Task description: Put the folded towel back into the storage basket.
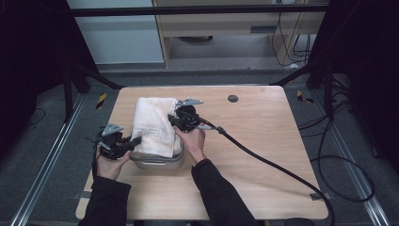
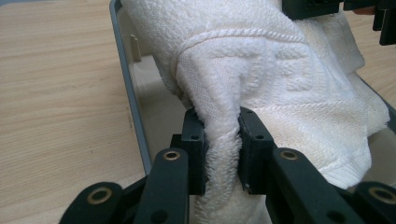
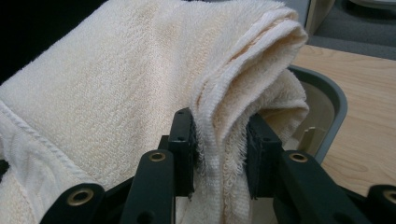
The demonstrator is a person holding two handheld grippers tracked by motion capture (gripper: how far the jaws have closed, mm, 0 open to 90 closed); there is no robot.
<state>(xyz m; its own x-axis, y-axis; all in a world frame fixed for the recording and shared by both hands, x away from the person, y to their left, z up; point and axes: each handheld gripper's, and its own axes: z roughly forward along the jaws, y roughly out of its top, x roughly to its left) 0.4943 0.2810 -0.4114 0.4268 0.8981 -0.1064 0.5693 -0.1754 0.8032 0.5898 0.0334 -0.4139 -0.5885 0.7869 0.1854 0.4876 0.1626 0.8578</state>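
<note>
White terry towel [image 1: 153, 125], folded, lies draped over a grey tray [image 1: 157, 162] on the near-left part of the wooden table [image 1: 263, 141]. In the high view the towel covers most of the tray; only the tray's near rim and near-right corner show below the cloth, and the far end of the towel extends past the tray toward the table's far edge.

Left gripper [image 1: 126, 143] sits at the towel's near-left edge, held in the left hand [image 1: 110, 162]. In the left gripper view [image 2: 219, 144] both black jaws are closed onto a pinched ridge of towel [image 2: 261, 70], cloth bunched tight between them. The tray's grey rim [image 2: 128, 93] runs just left of the jaws, with pale inner wall visible under the cloth.

Right gripper [image 1: 176, 120] is at the towel's right edge, held in the right hand [image 1: 193, 141]. In the right gripper view [image 3: 219, 149] the jaws clamp a stack of folded towel [image 3: 116, 79] edges, hem layers visible between them. The tray's rounded grey corner [image 3: 334, 100] shows right of the jaws, its inside partly uncovered.

A thick black cable [image 1: 273, 162] trails from the right gripper across the table toward the near-right corner. A small dark round disc [image 1: 233, 98] is on the table near the far edge, well apart from the towel.
</note>
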